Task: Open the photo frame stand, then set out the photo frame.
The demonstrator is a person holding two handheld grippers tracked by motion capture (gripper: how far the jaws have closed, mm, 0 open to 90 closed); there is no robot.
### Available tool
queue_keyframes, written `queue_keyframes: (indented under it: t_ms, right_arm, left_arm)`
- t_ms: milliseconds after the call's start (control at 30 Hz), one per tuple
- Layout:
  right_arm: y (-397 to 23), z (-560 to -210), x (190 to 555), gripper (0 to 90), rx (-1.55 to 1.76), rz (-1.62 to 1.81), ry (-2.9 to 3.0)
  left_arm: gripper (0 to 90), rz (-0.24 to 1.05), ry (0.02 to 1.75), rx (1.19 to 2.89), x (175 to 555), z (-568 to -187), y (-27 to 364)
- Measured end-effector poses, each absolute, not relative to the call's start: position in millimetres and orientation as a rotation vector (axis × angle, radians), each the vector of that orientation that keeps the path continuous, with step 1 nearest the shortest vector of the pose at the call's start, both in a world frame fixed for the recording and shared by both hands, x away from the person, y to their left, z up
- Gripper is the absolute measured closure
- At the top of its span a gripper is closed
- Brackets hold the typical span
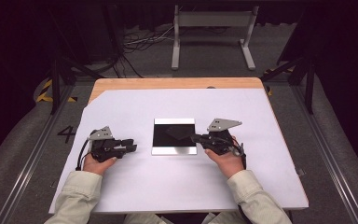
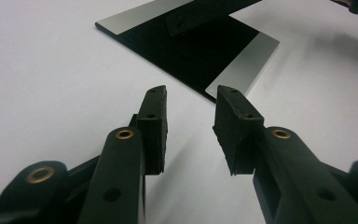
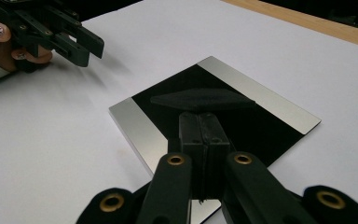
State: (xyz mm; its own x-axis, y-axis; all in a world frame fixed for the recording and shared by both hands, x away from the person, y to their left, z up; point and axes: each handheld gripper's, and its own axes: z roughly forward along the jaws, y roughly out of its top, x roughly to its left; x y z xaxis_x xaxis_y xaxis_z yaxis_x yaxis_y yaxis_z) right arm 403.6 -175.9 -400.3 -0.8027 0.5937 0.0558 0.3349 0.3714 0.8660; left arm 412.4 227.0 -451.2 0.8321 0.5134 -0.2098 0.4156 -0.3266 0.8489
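Observation:
A flat black plate point(image 1: 174, 145) with a silver strip on two sides lies in the middle of the white sheet point(image 1: 135, 186). My right gripper point(image 1: 194, 137) reaches in from the plate's right edge, shut on a thin black flat piece point(image 1: 179, 132) held just above the plate. In the right gripper view the jaws point(image 3: 200, 115) are pressed together and the piece point(image 3: 200, 99) sticks out past their tips over the plate point(image 3: 270, 106). My left gripper point(image 1: 133, 147) rests left of the plate, open, with nothing between its pads point(image 2: 189, 95). The plate point(image 2: 200, 53) lies beyond its tips.
The white sheet covers a wooden table whose bare edge point(image 1: 177, 83) shows at the far side. A grey metal stand point(image 1: 212, 35) and cables lie on the floor beyond. The left gripper point(image 3: 74, 39) and hand show far off in the right gripper view.

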Motion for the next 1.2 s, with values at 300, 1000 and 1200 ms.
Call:
queue_keyframes:
  t_ms: [300, 1000, 1200]
  right_arm:
    - [-177.5, -400.3, 404.7, 89.7, 0.834, 1.385, 2.405]
    - [-192.3, -382.6, 416.2, 63.4, 0.960, 1.425, 2.534]
    - [-190.3, -378.2, 423.8, 52.5, 1.035, 1.426, 2.582]
  left_arm:
    - [65.1, 0.117, 0.693, 1.961, 412.1, -451.4, 226.5]
    - [64.9, 0.119, 0.699, 1.979, 411.5, -451.6, 225.3]
    - [65.0, 0.124, 0.694, 1.983, 412.0, -452.1, 225.1]
